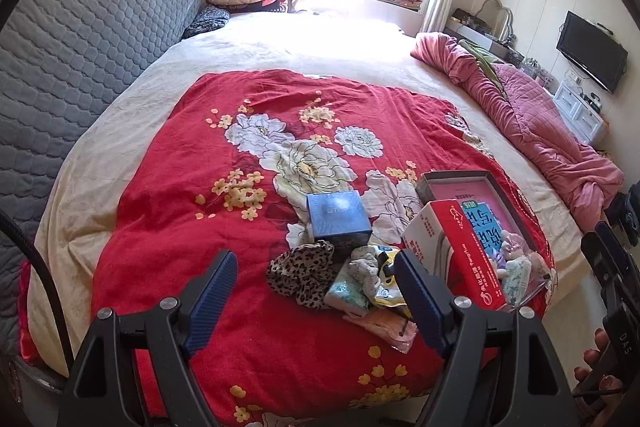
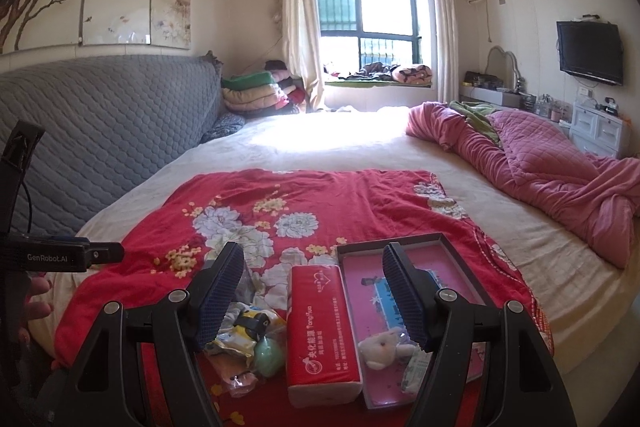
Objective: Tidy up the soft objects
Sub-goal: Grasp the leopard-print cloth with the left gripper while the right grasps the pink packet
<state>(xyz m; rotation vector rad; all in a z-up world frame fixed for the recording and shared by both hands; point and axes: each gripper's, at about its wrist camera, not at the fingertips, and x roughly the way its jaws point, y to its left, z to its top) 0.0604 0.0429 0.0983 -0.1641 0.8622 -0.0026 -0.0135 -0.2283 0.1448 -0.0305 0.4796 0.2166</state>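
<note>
On the bed, a red floral cover (image 2: 320, 199) lay spread over a cream sheet (image 2: 320, 143), and the things to be sorted were bunched at its near edge. A shallow dark-rimmed box (image 2: 404, 239) with a pink lining sat at the right of the bunch; inside it lay a small white plush toy (image 2: 382, 343) and, just beside that, a pale printed packet (image 2: 414, 367), with a blue-printed card farther back that the right gripper's finger partly hid. A red tissue pack (image 2: 324, 323) lay lengthwise against the box's left wall, outside it as far as the right wrist view showed. Left of the pack sat a loose heap: a yellow-and-black crinkled bag (image 2: 248, 327), a mint-green rounded item (image 2: 269, 357), and a peach cloth (image 1: 384, 323). The left wrist view added a leopard-print fabric (image 1: 302, 273) and a grey-green soft piece (image 1: 364, 269) in that heap, with a closed blue box (image 1: 338, 217) standing just behind them. The left gripper (image 1: 316, 301) hovered over the heap with its fingers spread wide and nothing between them. The right gripper (image 2: 314, 301) likewise hung with fingers apart, straddling the tissue pack from above; whether it touched anything could not be told. A rumpled pink quilt (image 2: 552, 167) lay well apart along the bed's right side.
</note>
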